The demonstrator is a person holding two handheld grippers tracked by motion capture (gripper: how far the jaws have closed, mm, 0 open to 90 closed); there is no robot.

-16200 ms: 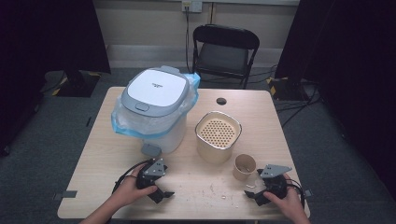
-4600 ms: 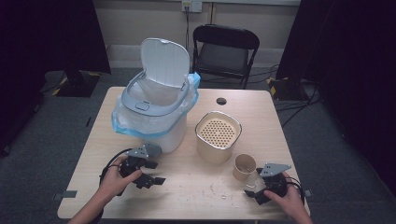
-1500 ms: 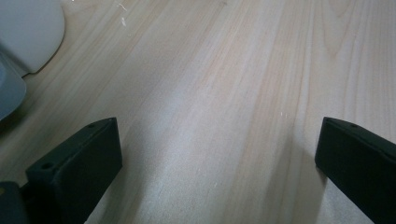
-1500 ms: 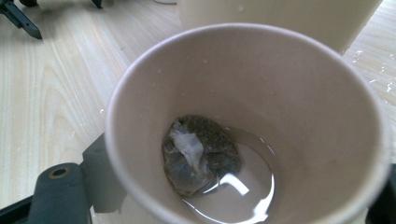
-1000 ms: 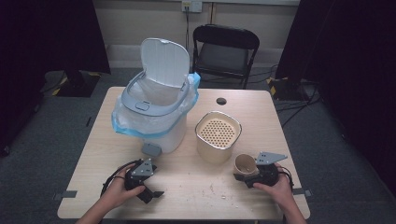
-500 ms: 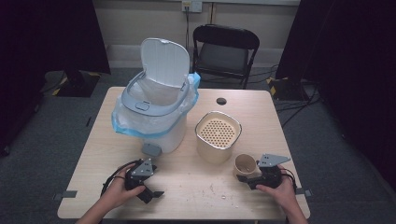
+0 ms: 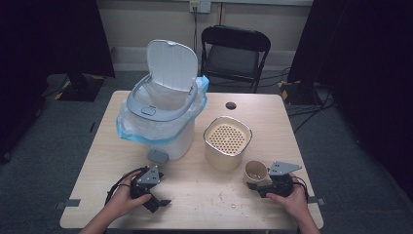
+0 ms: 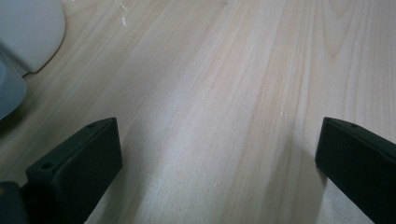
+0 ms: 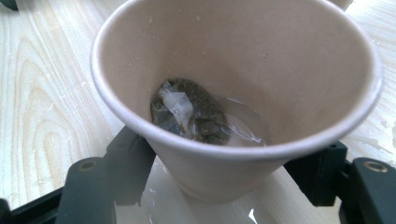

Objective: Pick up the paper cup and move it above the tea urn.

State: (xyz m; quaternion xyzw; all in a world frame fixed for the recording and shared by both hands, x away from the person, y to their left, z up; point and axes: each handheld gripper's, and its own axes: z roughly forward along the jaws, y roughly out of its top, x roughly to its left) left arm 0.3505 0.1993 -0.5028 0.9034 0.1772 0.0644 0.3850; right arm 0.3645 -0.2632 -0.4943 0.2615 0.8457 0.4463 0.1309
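The bin stood toward the table's far left corner with its lid already tipped up and the bag-lined mouth open, so the opening step looked done. What seemed left was the main part: lifting the paper cup, carrying it across and emptying it into the bin. The perforated tub sat mid-table between bin and cup, untouched.

The cup stood upright near the near right corner, a used tea bag and a little liquid at its bottom. The right gripper was set around its lower wall, one jaw on each side and close against the paper; whether they were already squeezing I cannot tell.

The left gripper rested near the near left edge, jaws spread wide over bare wood, holding nothing.
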